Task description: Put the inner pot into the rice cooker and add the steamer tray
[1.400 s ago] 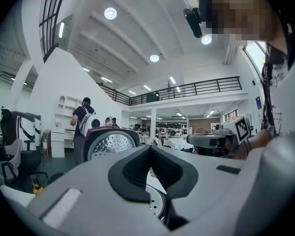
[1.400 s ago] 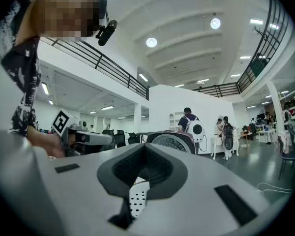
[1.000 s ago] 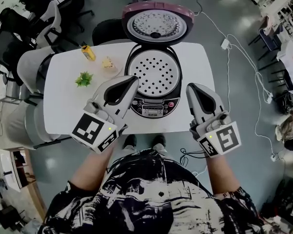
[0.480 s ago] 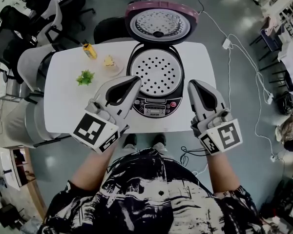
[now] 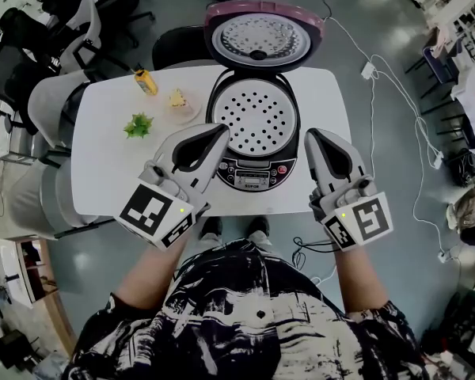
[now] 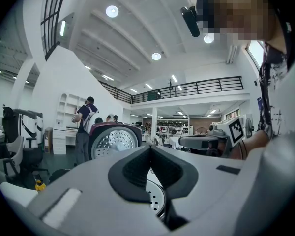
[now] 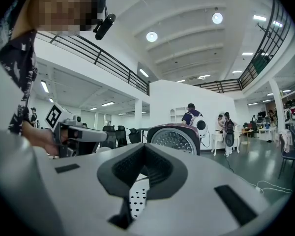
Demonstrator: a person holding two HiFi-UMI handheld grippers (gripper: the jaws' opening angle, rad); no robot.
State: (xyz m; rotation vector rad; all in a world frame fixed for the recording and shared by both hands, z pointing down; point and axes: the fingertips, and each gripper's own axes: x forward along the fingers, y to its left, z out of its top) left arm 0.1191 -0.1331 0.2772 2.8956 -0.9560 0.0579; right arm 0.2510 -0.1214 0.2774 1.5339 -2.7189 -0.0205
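Jaws on both the left gripper (image 5: 219, 127) and the right gripper (image 5: 311, 133) are sitting closed and empty, flanking the rice cooker (image 5: 253, 172) at the table's (image 5: 103, 172) near edge. The perforated steamer tray (image 5: 256, 119) is resting in the cooker's open mouth, its lid (image 5: 261, 38) standing raised behind. The inner pot is hidden beneath, so the task is looking finished; next is probably calling only for drawing back. A yellow bottle (image 5: 146, 82) and small plant (image 5: 138, 125) are standing toward the far-left corner, with office chairs (image 5: 51, 109) and floor cables (image 5: 388, 93) surrounding the table.

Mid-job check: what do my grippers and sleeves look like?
Left gripper and right gripper: light grey shells, black-lined fingers, each with a black-and-white marker cube and a small green light. Shirt: black-and-white print, short sleeves.
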